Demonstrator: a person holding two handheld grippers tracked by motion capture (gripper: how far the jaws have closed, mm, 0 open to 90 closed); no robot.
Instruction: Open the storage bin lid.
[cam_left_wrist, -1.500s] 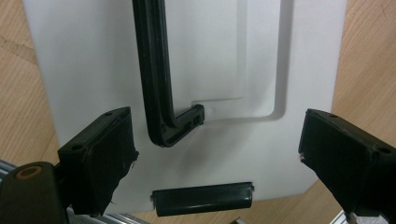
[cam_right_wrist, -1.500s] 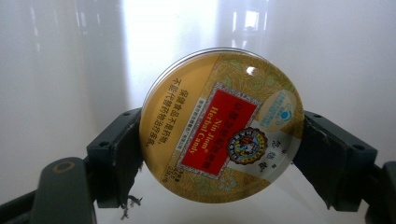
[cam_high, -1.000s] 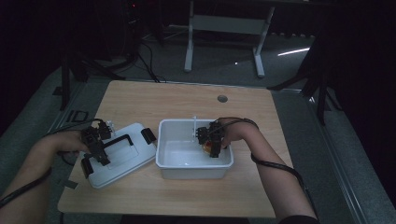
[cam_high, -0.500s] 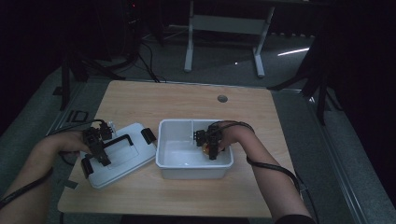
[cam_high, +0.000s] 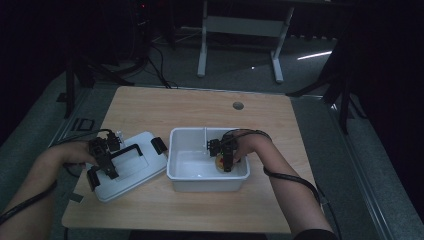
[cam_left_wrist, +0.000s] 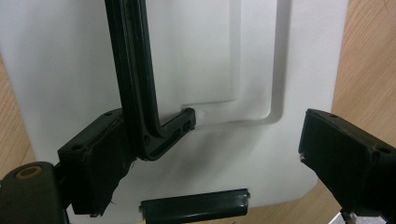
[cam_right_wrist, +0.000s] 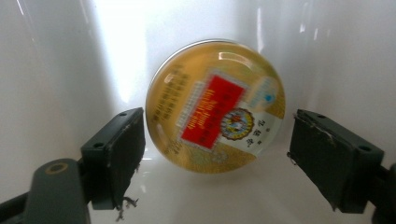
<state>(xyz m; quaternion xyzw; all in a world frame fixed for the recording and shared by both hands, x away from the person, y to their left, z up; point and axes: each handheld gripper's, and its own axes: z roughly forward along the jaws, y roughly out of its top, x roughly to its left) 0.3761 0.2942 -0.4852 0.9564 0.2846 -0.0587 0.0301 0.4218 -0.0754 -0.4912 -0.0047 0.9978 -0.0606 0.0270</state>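
Note:
A white bin (cam_high: 207, 184) stands at the table's middle. On its floor lies a round gold tin (cam_right_wrist: 215, 105) with a red label, also seen from above (cam_high: 219, 163). My right gripper (cam_right_wrist: 219, 135) reaches down into the bin (cam_high: 226, 161), open. Its jaws stand on either side of the tin, the right one clear of it. Left of the bin lies the white lid (cam_high: 142, 169) with a black handle (cam_left_wrist: 133, 70). My left gripper (cam_left_wrist: 210, 158) hovers open over the lid (cam_high: 107, 165). The handle's corner rests against its left jaw, and the other jaw stands far off.
A black clasp (cam_left_wrist: 194, 210) sits on the lid's near edge and another on its far end (cam_high: 159, 145). A round cable port (cam_high: 238, 105) is at the back of the wooden table (cam_high: 200, 112). A cable (cam_high: 295, 180) trails beside the right forearm. Beyond the table stands a metal frame (cam_high: 240, 30).
My right gripper has shifted slightly nearer and lower inside the bin, over the tin. The left gripper and the lid have stayed where they were.

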